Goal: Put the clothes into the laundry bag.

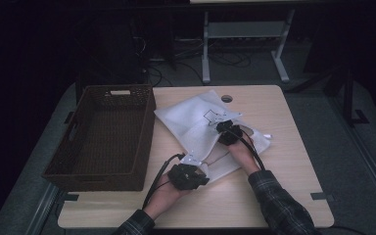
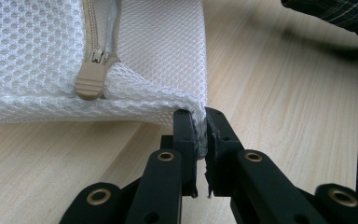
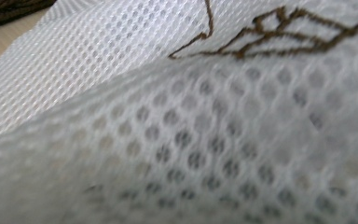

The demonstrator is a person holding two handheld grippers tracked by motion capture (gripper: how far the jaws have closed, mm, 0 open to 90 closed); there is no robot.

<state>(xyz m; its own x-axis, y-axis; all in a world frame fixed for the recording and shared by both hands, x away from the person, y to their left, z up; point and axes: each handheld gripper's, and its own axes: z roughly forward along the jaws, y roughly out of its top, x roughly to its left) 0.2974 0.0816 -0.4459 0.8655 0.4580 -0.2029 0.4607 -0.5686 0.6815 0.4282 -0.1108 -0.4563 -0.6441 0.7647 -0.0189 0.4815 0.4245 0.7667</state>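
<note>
White mesh fabric presses right up against the lens in the right tool view, so close that its holes blur; a thin brown embroidered line runs across its upper part, and that tool's jaws are hidden, so I cannot tell whether they are open or shut. Seen from the high view, the right tool sits on top of the mesh laundry bag, which lies flat on the worktop just beside the brown wicker basket, touching or nearly touching its right wall. Nearer the person, the left tool has its jaws closed on the bag's corner: the left tool view shows a pinch of mesh caught between the two black jaws, with the tan zipper pull close by to the left. Only a thin fold at the very edge is held, so a lift or a pull toward the basket could well slide the slick mesh out of the pinch and drop that corner. If the right tool has no real hold, the bag would hang from one corner, sag and drag on the worktop, or snag on the basket rim rather than clear it.
</note>
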